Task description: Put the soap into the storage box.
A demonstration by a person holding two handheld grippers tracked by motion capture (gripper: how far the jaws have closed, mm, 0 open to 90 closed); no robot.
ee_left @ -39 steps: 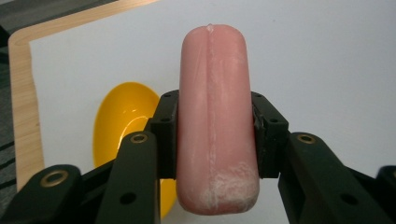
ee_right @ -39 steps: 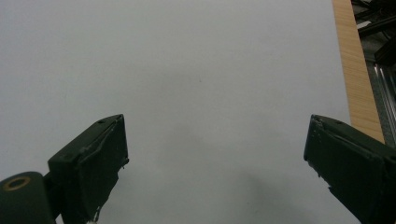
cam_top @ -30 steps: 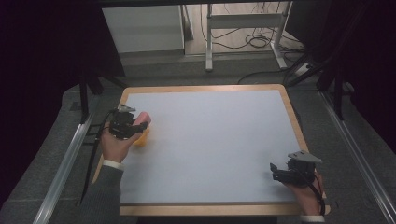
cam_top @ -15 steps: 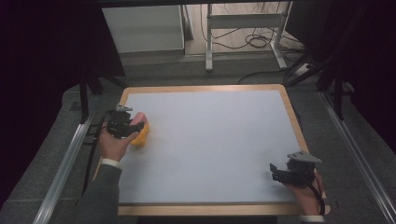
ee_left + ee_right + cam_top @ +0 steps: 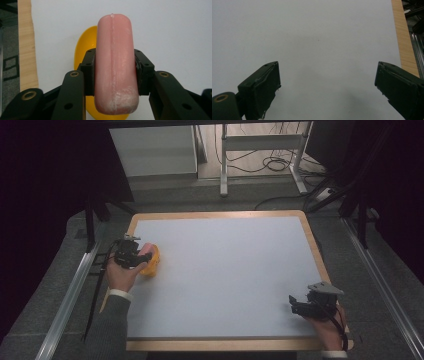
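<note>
A pink sausage-shaped piece (image 5: 116,65) stands between the black jaws of my left gripper (image 5: 115,72), which is shut on it. Right beneath it lies a yellow bowl-like dish (image 5: 83,47) on the white tabletop. From above, that left gripper (image 5: 131,254) sits at the table's left edge with the pink piece (image 5: 145,251) over the yellow dish (image 5: 151,261). My right gripper (image 5: 300,306) rests low at the front right corner, and in its own view the right gripper (image 5: 327,85) stands open with bare white surface between the jaws.
The white tabletop (image 5: 230,270) has a wooden rim (image 5: 215,214). Metal rails (image 5: 70,300) run along both sides. A white cabinet (image 5: 152,152), a metal stand (image 5: 262,150) and floor cables lie beyond the far edge.
My left gripper has sunk a little and shifted toward the near left with the pink piece, closer onto the yellow dish. The right gripper has kept still.
</note>
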